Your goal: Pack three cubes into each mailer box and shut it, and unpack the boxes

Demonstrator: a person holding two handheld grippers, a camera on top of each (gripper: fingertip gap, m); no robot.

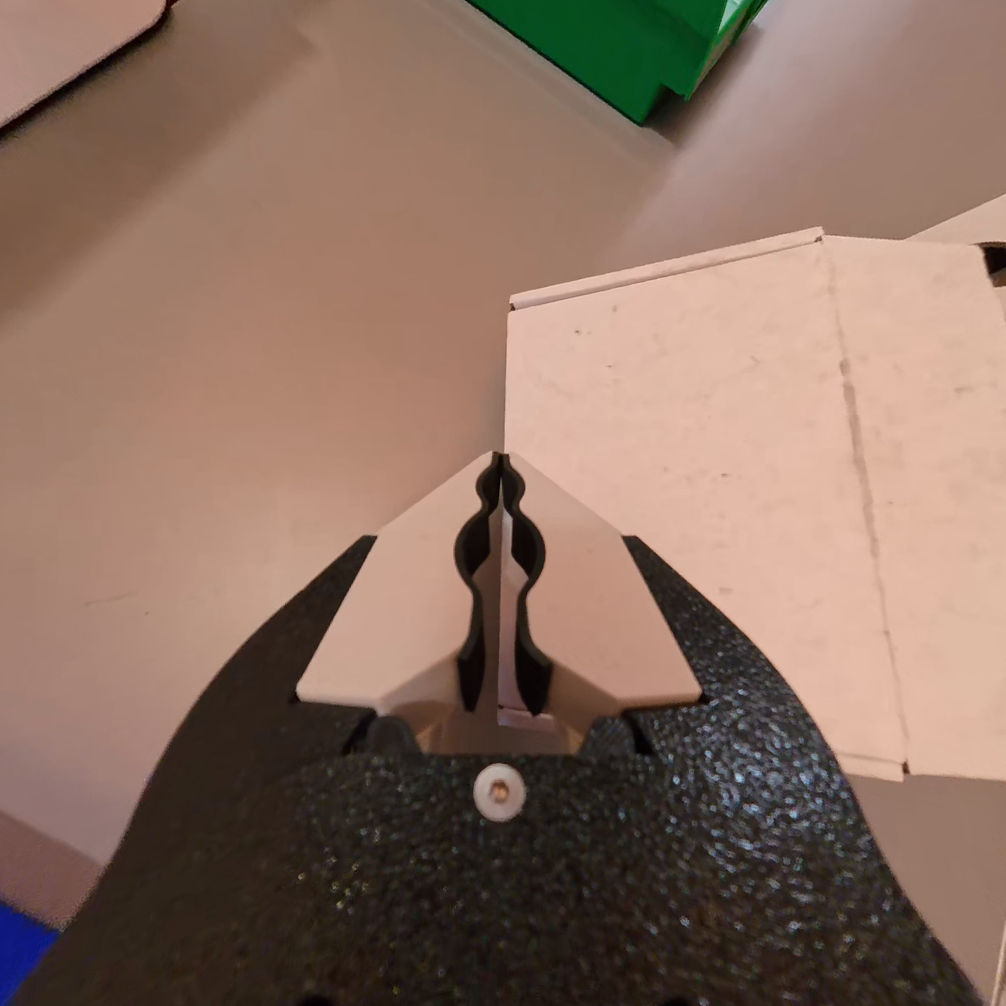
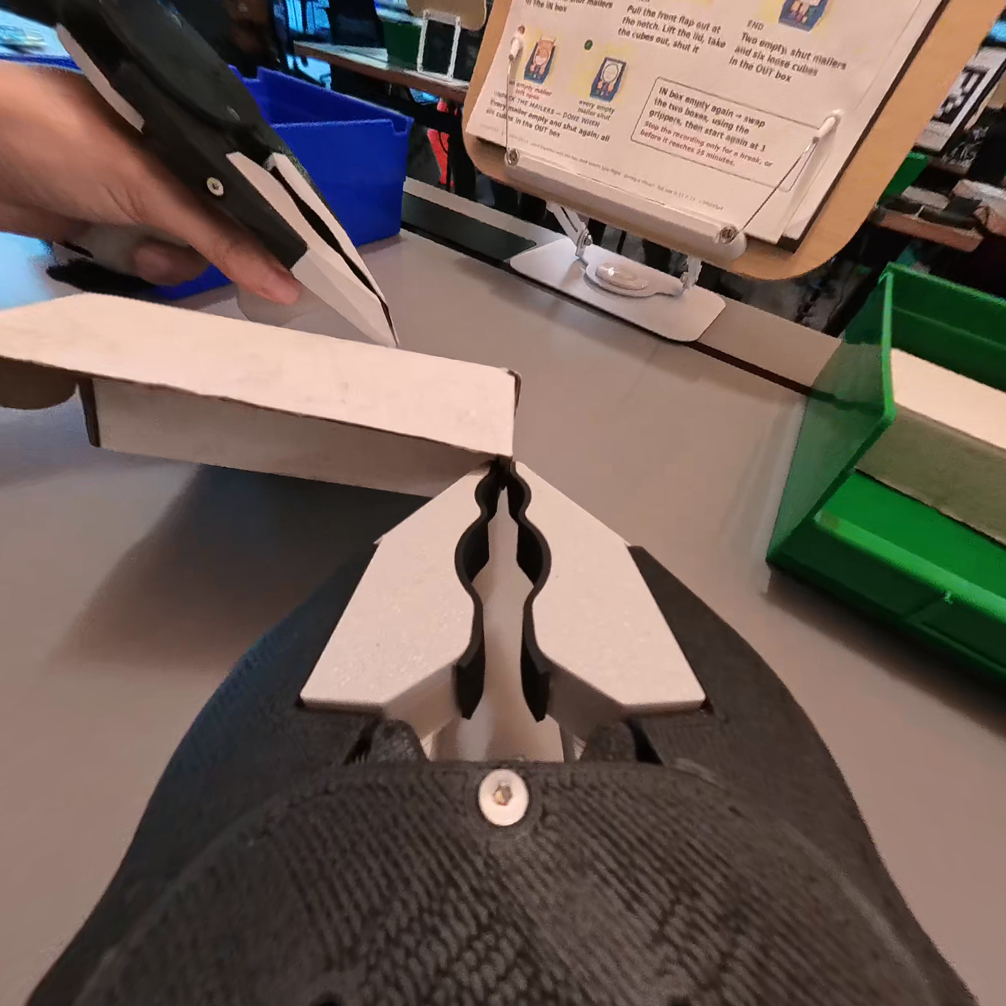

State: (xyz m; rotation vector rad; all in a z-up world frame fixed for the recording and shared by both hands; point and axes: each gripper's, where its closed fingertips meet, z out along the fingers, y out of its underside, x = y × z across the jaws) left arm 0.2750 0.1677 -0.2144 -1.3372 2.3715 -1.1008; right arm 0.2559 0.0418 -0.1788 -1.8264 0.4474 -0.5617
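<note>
Currently the white mailer (image 2: 283,381) is seen tilted above the grey table (image 2: 626,435), its near right corner raised. That corner's lower edge is met by the right gripper (image 2: 502,469), whose jaws are closed; whether cardboard is pinched cannot be told. The left gripper (image 1: 500,460), also closed and empty, is held at the mailer's far top edge. A green bin (image 2: 849,462) stands to the right.

I can't see inside the white mailer box (image 2: 305,397); its lid hides the contents, and its left end runs off frame at nine o'clock. The green bin (image 2: 893,490) is cropped at three o'clock. My left view clips that box (image 1: 707,490) at three o'clock too.
</note>
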